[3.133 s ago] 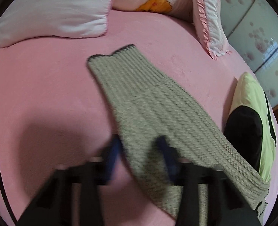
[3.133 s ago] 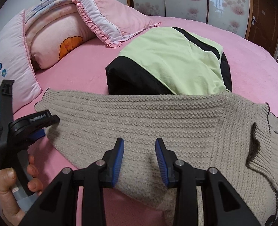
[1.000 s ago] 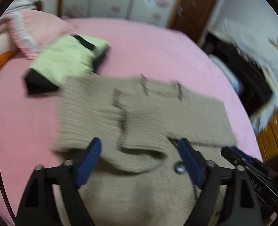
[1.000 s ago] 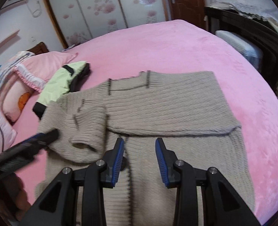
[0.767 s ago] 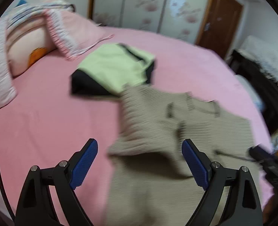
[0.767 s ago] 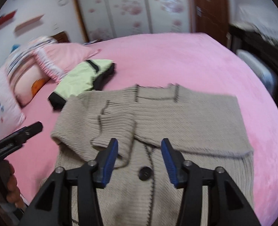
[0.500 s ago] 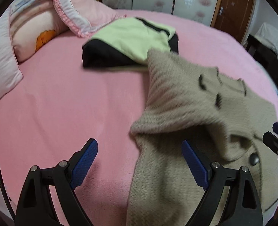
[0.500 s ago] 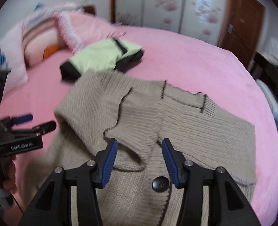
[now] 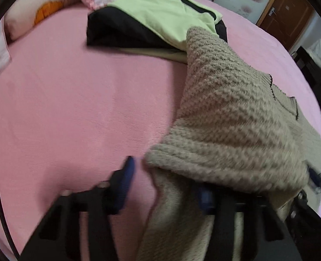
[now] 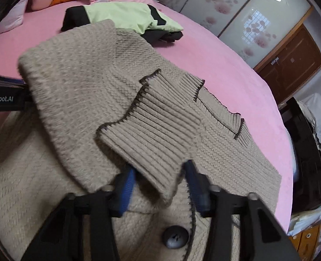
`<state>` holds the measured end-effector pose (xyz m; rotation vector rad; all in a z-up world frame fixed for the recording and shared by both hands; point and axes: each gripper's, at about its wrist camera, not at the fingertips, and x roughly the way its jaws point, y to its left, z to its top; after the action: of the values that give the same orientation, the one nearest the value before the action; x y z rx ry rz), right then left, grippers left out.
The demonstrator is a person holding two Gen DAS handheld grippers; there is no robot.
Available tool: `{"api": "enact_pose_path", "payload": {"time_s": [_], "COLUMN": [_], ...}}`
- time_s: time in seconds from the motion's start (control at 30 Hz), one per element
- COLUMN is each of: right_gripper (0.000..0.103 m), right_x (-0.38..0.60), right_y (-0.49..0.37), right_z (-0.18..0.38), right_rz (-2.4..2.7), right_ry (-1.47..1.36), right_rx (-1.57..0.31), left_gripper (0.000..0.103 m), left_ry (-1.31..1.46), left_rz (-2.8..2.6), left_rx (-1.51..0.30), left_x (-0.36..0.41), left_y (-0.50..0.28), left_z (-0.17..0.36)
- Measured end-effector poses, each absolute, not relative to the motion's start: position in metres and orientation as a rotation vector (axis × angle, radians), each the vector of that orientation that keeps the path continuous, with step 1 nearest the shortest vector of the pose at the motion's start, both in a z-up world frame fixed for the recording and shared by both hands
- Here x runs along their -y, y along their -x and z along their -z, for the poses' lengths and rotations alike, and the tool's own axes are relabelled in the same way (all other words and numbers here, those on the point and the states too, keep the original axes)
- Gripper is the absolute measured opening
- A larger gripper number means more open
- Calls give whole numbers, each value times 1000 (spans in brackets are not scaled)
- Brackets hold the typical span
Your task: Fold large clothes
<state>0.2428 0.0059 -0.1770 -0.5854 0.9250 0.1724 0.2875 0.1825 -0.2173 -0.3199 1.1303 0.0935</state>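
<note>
Since half a second ago both grippers have dropped close to the beige knit cardigan on the pink bed, sleeves folded across its front, body unfolded; left gripper spread over its edge, right gripper spread astride the ribbed cuff.

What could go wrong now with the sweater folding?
The beige sweater has a sleeve folded over, and its ribbed cuff lies between the open jaws of the right gripper. A careless pinch might grab extra layers and drag the fold crooked.

The sweater's far edge overlaps the green and black garment, so pulling could tug that along.

The left gripper is at the folded edge; a bump might undo the fold.
</note>
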Motion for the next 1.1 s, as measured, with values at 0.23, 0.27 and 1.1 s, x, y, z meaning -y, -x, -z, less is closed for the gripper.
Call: {"api": "enact_pose_path", "payload": {"time_s": [0.23,0.27,1.1], "right_gripper": [7,7,21], "right_x": [53,68,275], "right_y": [-264,-266,-255], "right_z": [100,86,129], "right_rz": [-69,-40,166], "right_ry": [303,248,-410], "right_rx": [-752,-709,-925], "left_gripper": [26,25,27], "left_ry": [354,362,235], "left_rz": [-156,-161,-58], "left_rx": [-1100,-1095,-1032], "left_x": [-177,-178,-160], "left_y": [-281,-280,-268], "left_z": [219,220,160]}}
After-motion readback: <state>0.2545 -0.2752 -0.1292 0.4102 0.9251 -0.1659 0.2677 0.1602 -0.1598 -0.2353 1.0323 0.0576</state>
